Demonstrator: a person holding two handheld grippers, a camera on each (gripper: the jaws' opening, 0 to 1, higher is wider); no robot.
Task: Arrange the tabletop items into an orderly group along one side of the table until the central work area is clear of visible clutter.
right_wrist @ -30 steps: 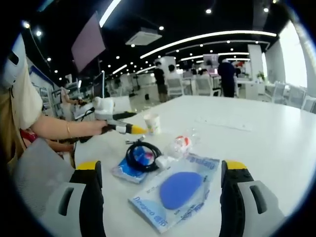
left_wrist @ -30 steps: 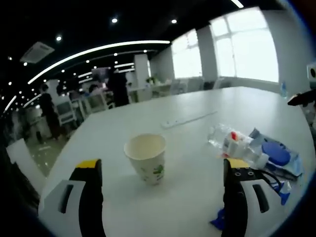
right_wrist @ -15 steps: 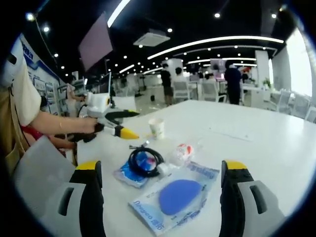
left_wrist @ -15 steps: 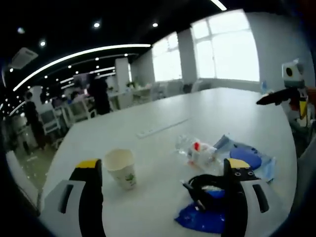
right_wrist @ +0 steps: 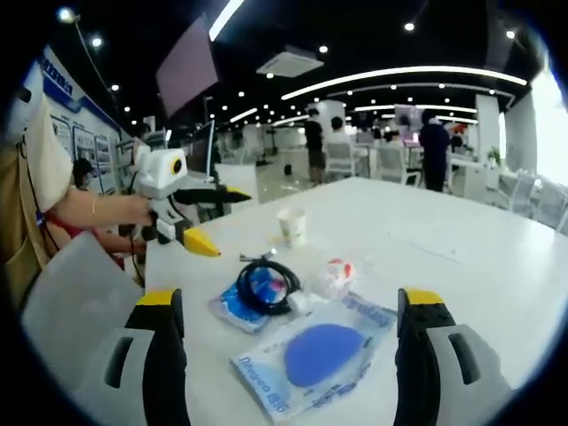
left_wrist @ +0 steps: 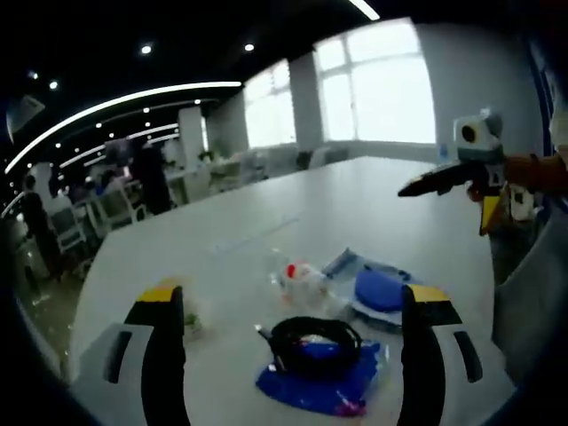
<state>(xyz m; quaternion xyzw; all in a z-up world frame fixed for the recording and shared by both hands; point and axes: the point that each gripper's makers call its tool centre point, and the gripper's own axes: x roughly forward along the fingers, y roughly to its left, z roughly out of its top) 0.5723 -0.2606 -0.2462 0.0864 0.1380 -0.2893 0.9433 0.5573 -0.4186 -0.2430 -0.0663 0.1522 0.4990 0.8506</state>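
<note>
Both our grippers [left_wrist: 284,355] [right_wrist: 284,355] hover with jaws wide apart, holding nothing; the cable coil [right_wrist: 266,284], bottle [right_wrist: 333,275], blue packet [right_wrist: 319,351] and paper cup [right_wrist: 291,226] sit mid-frame on the counter [right_wrist: 461,266], and a careless sweep could topple the cup

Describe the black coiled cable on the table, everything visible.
The black coiled cable is a thin cord wound into a loose round loop, lying flat on the white table. It rests on top of a blue plastic packet, with a short end sticking out toward the paper cup. In the left gripper view the coil lies between the jaws, untouched. A crumpled clear bottle lies beside it.
</note>
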